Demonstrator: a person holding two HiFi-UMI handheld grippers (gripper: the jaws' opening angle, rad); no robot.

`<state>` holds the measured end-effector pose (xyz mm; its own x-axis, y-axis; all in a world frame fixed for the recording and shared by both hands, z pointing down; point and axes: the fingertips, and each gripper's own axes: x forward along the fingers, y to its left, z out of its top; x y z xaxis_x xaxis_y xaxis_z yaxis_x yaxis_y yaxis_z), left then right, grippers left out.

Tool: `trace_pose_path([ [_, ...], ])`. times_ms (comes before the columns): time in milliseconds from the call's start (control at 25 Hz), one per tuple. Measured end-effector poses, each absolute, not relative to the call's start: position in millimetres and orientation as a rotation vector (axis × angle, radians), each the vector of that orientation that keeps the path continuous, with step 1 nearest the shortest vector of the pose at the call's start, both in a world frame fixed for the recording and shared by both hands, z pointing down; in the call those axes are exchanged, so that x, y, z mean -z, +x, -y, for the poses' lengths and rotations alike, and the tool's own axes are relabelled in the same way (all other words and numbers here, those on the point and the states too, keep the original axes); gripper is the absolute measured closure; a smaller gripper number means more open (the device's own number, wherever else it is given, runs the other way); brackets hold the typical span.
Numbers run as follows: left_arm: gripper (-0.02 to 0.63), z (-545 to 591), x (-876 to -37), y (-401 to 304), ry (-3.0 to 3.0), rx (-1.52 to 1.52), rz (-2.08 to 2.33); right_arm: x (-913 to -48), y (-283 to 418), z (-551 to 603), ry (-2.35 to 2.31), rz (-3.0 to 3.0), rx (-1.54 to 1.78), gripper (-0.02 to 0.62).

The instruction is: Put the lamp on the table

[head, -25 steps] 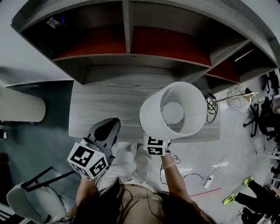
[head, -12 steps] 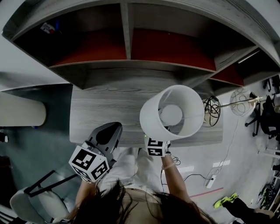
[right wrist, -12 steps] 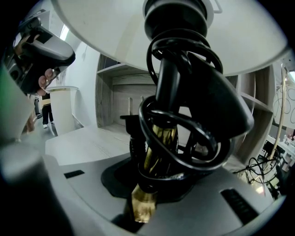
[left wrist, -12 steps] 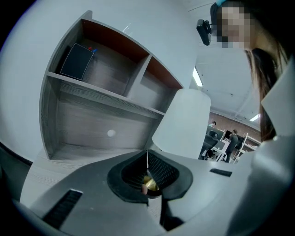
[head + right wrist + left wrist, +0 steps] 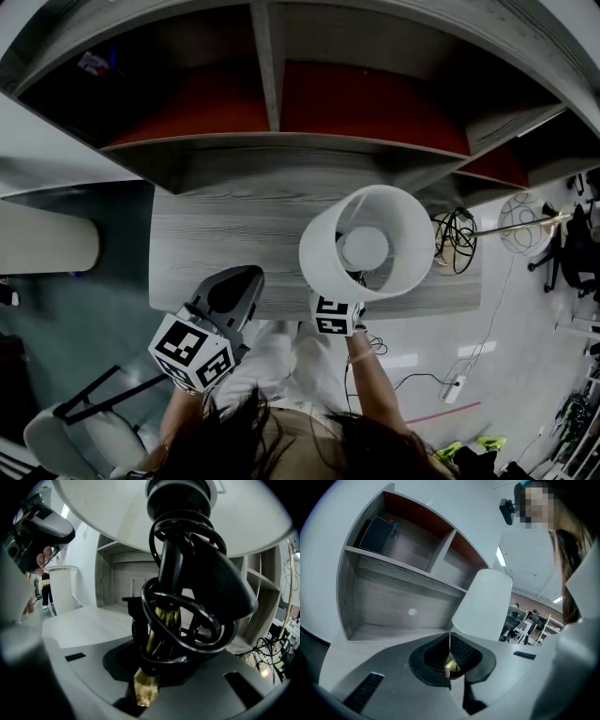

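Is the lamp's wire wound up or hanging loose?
Wound up. On the lamp, the black cord coils round the brass stem.

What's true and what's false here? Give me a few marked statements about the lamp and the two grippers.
1. The right gripper grips the lamp by its brass stem. True.
2. The left gripper holds the lamp too. False: its jaws are together on nothing.
3. A black cord is coiled round the stem. True.
4. The lampshade is red. False: it is white.
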<state>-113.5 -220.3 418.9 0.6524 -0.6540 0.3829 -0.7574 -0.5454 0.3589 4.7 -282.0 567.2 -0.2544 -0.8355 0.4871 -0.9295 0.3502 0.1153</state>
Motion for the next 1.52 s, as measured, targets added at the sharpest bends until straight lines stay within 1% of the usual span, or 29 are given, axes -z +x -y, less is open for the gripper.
trace_pose_path([
  [1520, 0.592, 228.6, -433.1, -97.1, 2.397, -0.348, 1.012, -591.4, -1.2, 285.4, 1.529, 2.140, -0.242, 0.517],
])
